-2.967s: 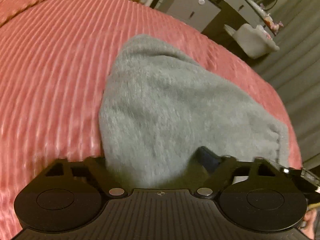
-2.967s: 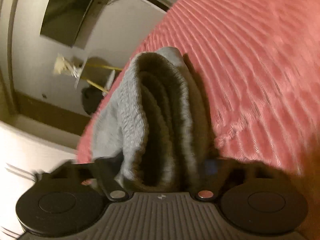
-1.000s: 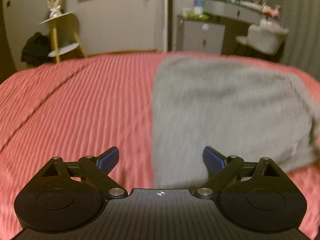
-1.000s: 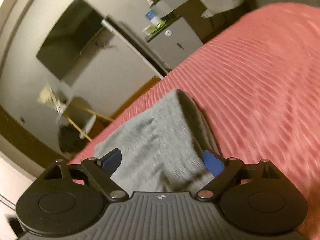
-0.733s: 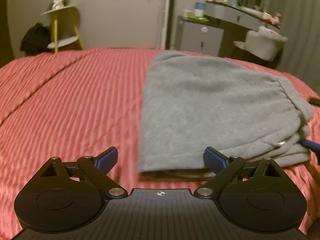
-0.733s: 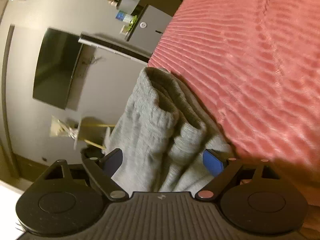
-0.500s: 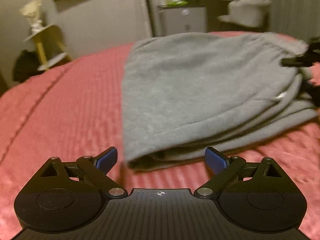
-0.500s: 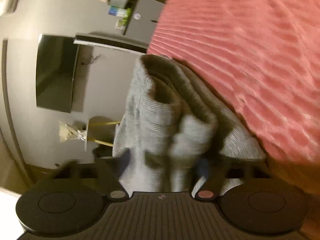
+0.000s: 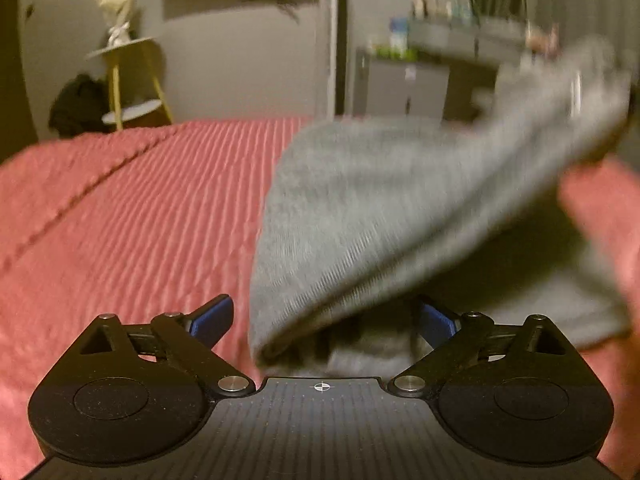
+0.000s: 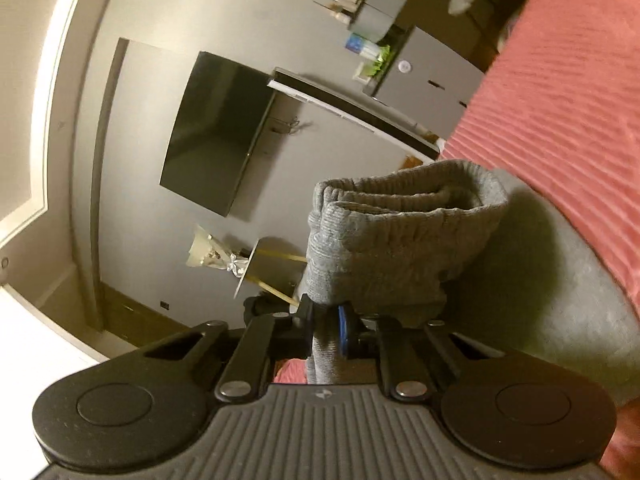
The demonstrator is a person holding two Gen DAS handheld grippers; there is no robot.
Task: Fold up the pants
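On the red bedspread [image 9: 140, 216], blurred grey pants [image 10: 400, 240] seem pinched in the closing right gripper [image 10: 325, 332]; left gripper [image 9: 324, 320] gapes.

Folded pants [image 9: 372, 216] on the bed [image 9: 132, 216], toward its right side, waistband corner [image 10: 400, 236] raised off the bed, side table [image 9: 128, 84] beyond the far edge at left, dresser [image 9: 404, 84] beyond the far edge at right, television [image 10: 216, 132] on the wall behind

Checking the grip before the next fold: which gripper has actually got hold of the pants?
The right gripper: its jaws are closing on a bunched edge of the grey pants. The left gripper stands wide open, the cloth only lying between its fingers.
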